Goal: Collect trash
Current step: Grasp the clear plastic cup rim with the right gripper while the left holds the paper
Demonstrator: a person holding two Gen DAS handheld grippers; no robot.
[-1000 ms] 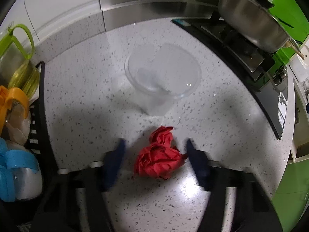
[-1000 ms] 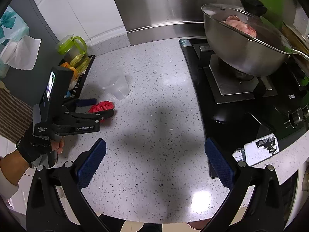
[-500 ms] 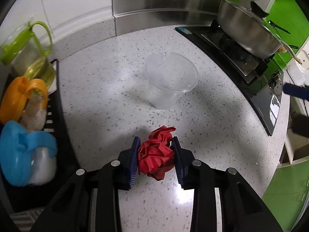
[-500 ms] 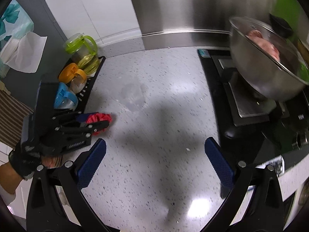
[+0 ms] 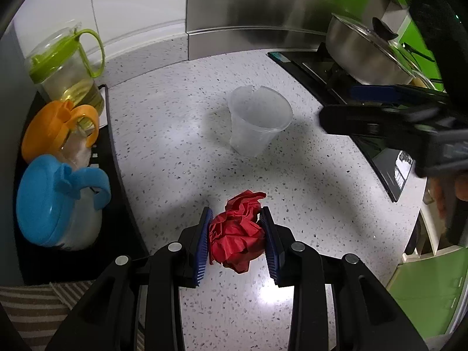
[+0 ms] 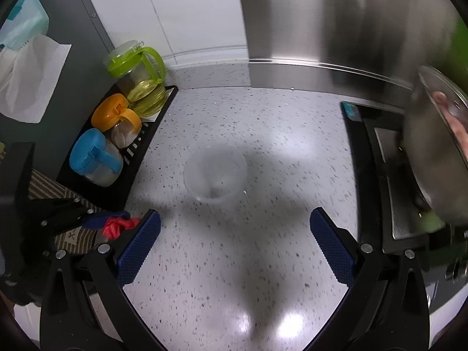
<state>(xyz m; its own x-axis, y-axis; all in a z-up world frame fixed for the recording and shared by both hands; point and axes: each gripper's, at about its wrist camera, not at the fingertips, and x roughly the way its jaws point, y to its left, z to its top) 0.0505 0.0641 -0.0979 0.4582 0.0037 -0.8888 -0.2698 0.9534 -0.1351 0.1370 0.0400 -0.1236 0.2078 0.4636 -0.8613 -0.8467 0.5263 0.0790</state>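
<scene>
A crumpled red paper ball [image 5: 235, 235] is pinched by the left gripper [image 5: 235, 241] at lower centre, its longer side pointing up-frame. The right gripper [image 6: 234, 242] is spread wide, nothing between its pads.

White speckled stone countertop [image 5: 181, 134] fills centre of both views. Clear plastic cup [image 5: 257, 124] stands upright on it, centre of left-wrist view, well apart from other items. Black rectangular tray [image 6: 146, 152] sits on counter at left edge. Black glass hob [image 6: 377, 175] at right edge. Striped brown-and-white cloth [image 5: 26, 307] at lower left, beside tray.
</scene>
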